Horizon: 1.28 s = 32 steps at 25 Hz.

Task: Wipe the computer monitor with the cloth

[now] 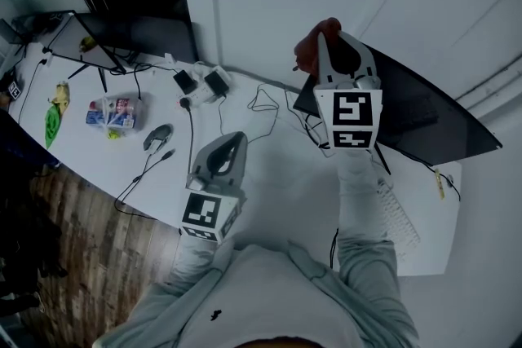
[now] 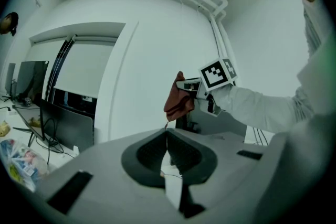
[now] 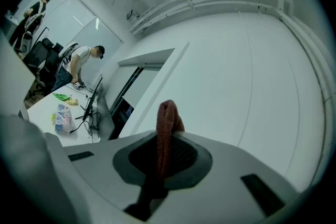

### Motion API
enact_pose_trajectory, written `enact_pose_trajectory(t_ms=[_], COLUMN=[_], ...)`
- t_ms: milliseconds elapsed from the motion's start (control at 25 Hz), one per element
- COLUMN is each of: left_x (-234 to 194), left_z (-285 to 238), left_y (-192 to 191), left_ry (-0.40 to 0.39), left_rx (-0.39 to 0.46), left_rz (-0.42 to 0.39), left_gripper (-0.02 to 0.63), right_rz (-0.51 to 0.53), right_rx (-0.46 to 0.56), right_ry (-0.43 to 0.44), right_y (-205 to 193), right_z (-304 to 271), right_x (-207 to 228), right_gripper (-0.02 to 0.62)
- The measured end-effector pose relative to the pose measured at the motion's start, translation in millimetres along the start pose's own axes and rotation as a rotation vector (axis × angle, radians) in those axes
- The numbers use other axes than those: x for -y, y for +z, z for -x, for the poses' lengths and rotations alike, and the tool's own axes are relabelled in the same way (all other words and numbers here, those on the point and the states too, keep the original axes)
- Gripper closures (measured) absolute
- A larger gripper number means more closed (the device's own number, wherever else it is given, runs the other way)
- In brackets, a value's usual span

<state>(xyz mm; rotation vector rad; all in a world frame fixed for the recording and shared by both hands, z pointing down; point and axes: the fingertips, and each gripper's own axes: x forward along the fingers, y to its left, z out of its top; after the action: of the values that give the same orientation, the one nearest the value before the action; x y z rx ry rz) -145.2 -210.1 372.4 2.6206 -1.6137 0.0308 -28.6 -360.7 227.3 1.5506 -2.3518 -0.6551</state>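
Observation:
A reddish-brown cloth is bunched in my right gripper, which is raised in front of the white wall, above the near-left corner of the dark monitor. In the right gripper view the cloth sticks up from between the shut jaws. My left gripper hovers lower over the white table, its jaws shut with nothing between them. The left gripper view looks past its shut jaws at the cloth hanging from the right gripper.
A keyboard lies in front of the monitor. To the left are loose cables, power adapters, a mouse, a plastic packet and a second monitor. A person bends over the far desk.

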Motion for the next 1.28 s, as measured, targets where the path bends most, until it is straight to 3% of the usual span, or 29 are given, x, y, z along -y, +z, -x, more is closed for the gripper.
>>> enact_pose_trajectory(t_ms=[200,880,1280], left_x=[1.4,-10.9,-23.0], left_z=[-2.8,-10.7,-14.2], left_y=[-2.5,-28.5,-50.7], left_ry=[-0.01,-0.005,-0.009], left_rx=[-0.012,-0.054,-0.106], left_rz=[-0.006,-0.014,0.015], left_gripper=[0.584,0.586,0.585], right_rz=[-0.019,-0.134,-0.193], right_rx=[-0.067,-0.158,-0.293], right_ry=[0.034,0.044,0.055], right_y=[-43.0,-149.1,-223.2], right_z=[-3.2,-6.8,-7.7], right_x=[-21.7,-74.9,-111.9], right_gripper=[0.56,0.56,0.56])
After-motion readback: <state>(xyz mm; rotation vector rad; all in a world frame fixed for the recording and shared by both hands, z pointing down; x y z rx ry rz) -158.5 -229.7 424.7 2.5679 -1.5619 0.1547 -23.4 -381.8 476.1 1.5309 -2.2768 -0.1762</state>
